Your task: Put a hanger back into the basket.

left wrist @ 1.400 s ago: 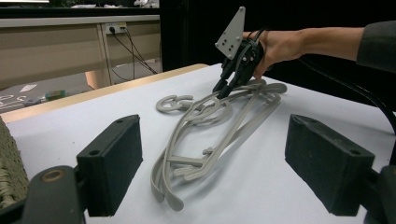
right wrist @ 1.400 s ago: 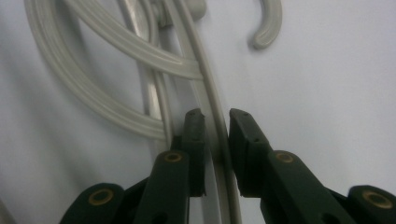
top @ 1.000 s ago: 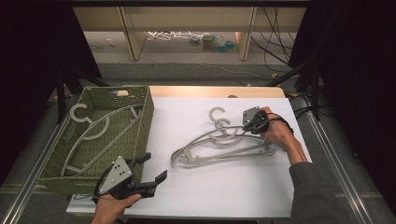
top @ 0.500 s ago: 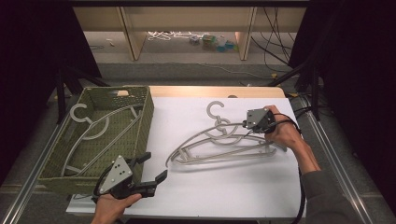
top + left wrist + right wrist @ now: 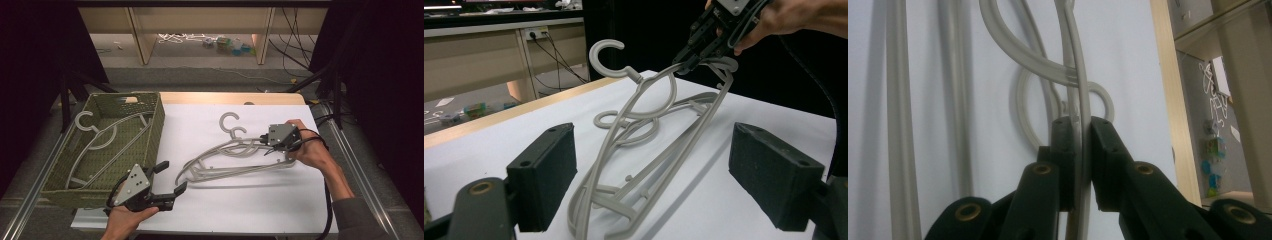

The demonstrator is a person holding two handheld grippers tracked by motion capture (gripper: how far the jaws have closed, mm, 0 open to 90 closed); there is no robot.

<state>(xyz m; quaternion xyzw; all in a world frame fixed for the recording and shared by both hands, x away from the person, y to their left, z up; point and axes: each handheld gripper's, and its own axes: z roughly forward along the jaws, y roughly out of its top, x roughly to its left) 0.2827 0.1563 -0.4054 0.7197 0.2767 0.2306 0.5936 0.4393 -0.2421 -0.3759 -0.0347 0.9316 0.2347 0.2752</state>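
Pale grey hangers lie on the white table, whose far edge is light wood, another pale grey hanger sits in the olive-green woven basket at left, and both grippers have black jaws.

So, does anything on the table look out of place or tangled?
Yes. The right gripper is shut on the upper hanger, raising one end, while the second hanger lies under it, apparently interlocked near the hooks. The hanger in the basket lies flat.
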